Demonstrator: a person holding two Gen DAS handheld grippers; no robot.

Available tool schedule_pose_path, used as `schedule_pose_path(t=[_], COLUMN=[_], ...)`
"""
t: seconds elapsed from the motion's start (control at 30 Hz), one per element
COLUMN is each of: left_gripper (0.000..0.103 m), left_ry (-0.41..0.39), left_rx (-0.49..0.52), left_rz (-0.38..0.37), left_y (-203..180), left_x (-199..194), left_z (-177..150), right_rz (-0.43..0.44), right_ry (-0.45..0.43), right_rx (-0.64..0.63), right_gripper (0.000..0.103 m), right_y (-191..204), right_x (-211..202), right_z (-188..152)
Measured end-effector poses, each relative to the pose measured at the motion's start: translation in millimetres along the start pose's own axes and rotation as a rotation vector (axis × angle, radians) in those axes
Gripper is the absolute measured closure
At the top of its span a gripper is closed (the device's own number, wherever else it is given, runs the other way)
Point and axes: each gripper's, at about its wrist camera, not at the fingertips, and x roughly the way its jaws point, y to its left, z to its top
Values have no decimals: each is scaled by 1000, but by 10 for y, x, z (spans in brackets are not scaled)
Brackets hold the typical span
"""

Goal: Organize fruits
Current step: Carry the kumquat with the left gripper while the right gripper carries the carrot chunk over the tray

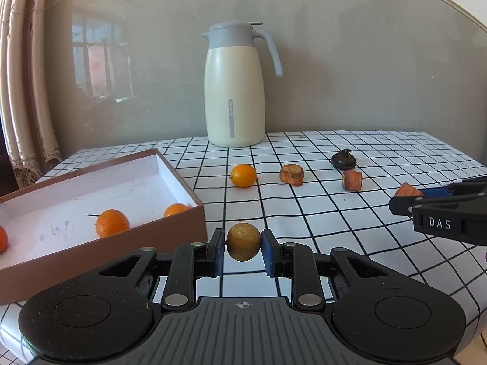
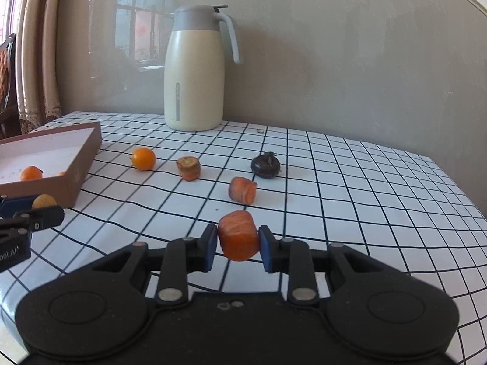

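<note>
Presently, items listed near to far.

1. Left gripper (image 1: 243, 245): jaws pinching a speckled yellow-brown fruit (image 1: 243, 241), held clear of the surface, just beside the near right corner of the box.
2. Right gripper (image 2: 238, 241): jaws pinching a carrot chunk (image 2: 239, 234), held above the surface toward its near edge.
3. Box (image 1: 182, 222): brown, shallow, white inside, at the left edge of the surface. Contents: one orange fruit (image 1: 112, 222) mid-floor, another against the right wall, a third cut off at the frame edge.
4. Surface (image 1: 350, 213): white cloth with black grid.
5. Loose orange fruit (image 1: 243, 175): mid-surface, near the box's far right corner.
6. Carrot stub (image 1: 291, 175) and second carrot piece (image 1: 352, 180): mid-surface, apart from each other.
7. Dark bulb-shaped item (image 1: 343, 159): just beyond the second carrot piece; kind not clear.
8. Cream jug (image 1: 234, 85): upright at the far edge, against the wall.

Handling note, as judgement: the step appears to be carrying the speckled fruit over the box's right wall. Lift it clear of the rim, bring it over bare floor away from the fruit already inside, lower it close, then release, since round fruit rolls. The carrot chunk is no fruit and likely belongs outside the box; keep the two grippers apart.
</note>
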Motion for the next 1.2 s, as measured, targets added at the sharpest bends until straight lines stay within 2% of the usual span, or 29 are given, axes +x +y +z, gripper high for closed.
schedule_pose_path(t=[0.53, 1.2], left_gripper=[77, 77], left_ry=[-42, -68], left_rx=[-65, -125], left_rz=[77, 185], left_y=[519, 1138], left_x=[-433, -675], left_z=[-45, -113], right_rz=[74, 196], right_ry=[-68, -123], right_rx=[-75, -145], right_gripper=[82, 82], right_y=[472, 1154], right_x=[-212, -294], right_z=[152, 307])
